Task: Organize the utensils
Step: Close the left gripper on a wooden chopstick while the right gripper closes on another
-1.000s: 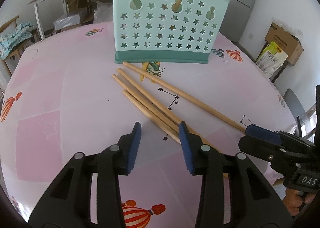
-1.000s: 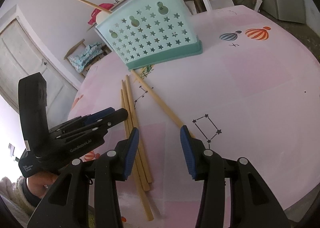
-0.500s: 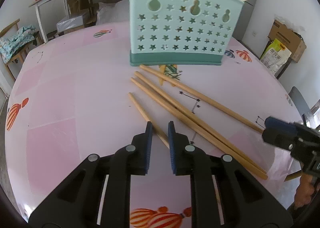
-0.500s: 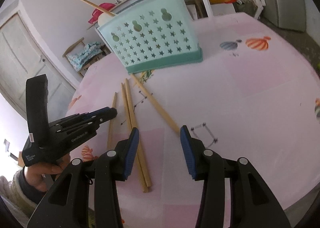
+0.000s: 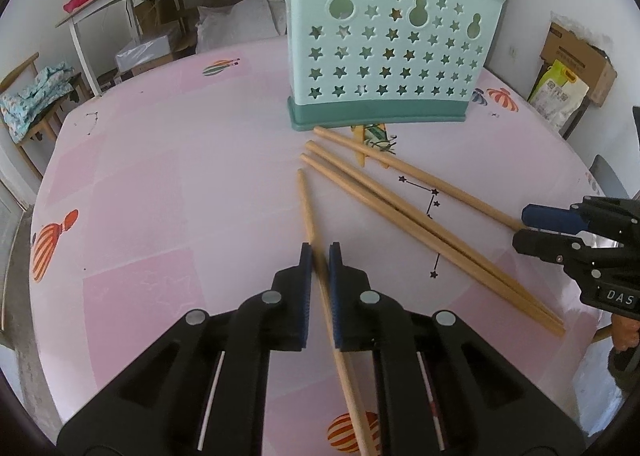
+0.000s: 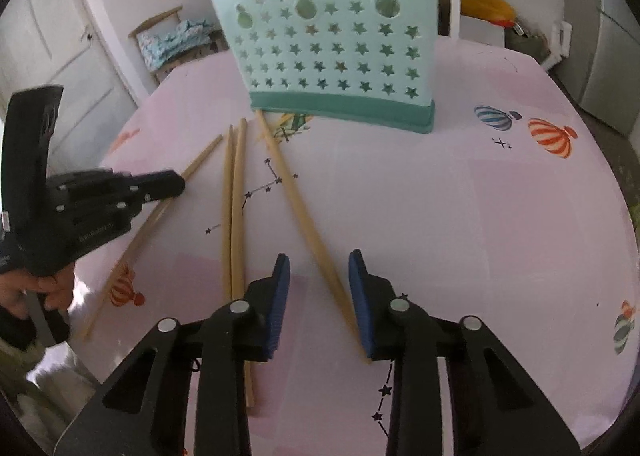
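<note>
Since a second ago one chopstick [image 5: 306, 208] has swung away from the other three, and the left gripper [image 5: 319, 256] has just been closing until its blue pads clench that stick, which runs up the pink tablecloth [image 5: 160, 176] toward the holder. To its right a pair of chopsticks [image 5: 400, 208] lies side by side, touching. Just beyond them the fourth chopstick [image 6: 304, 216] passes between the right gripper [image 6: 319, 272] fingers; those jaws have just been narrowing, yet a gap shows on either side, so nothing is grasped. Farther back the mint star-punched utensil holder [image 5: 384, 64] stands upright, with the fourth stick's far tip at its base.
</note>
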`<state>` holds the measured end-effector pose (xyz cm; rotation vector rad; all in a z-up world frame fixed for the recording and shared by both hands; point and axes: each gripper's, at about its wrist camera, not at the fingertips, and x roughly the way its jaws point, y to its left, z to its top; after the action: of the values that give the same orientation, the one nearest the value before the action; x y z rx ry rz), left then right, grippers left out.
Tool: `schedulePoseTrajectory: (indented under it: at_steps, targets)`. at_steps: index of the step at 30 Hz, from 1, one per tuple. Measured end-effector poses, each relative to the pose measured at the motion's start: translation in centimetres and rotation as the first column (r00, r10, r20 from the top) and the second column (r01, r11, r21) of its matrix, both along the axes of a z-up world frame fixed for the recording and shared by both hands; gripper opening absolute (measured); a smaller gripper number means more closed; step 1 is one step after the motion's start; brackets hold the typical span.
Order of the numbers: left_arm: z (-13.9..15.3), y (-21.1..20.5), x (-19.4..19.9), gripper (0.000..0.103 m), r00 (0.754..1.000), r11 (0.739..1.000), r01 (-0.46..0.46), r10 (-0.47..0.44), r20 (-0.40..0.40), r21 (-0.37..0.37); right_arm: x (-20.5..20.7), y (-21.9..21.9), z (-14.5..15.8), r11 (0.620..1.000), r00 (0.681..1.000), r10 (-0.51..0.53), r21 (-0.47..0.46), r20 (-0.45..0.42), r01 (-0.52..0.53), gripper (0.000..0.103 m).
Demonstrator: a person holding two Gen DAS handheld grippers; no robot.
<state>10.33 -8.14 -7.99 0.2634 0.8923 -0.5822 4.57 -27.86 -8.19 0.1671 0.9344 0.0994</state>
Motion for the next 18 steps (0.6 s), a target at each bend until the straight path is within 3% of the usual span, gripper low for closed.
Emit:
schedulePoseTrajectory:
  at_steps: [4,18]
  targets:
    - [0.0,-0.2,-0.2,0.007,1.0,1.0,0.002,-0.002,0.012,0.014,-0.2,0.0,0.0,1.0,1.0,0.01,-0.014,-0.012,-0.01,0.01]
    - [0.0,-0.4,-0.6,0.007,0.999,1.0,0.004,-0.005,0.033,0.031,-3.4,-0.7,-0.1,1.0,0.998,-0.02,0.005,-0.051,0.02,0.008]
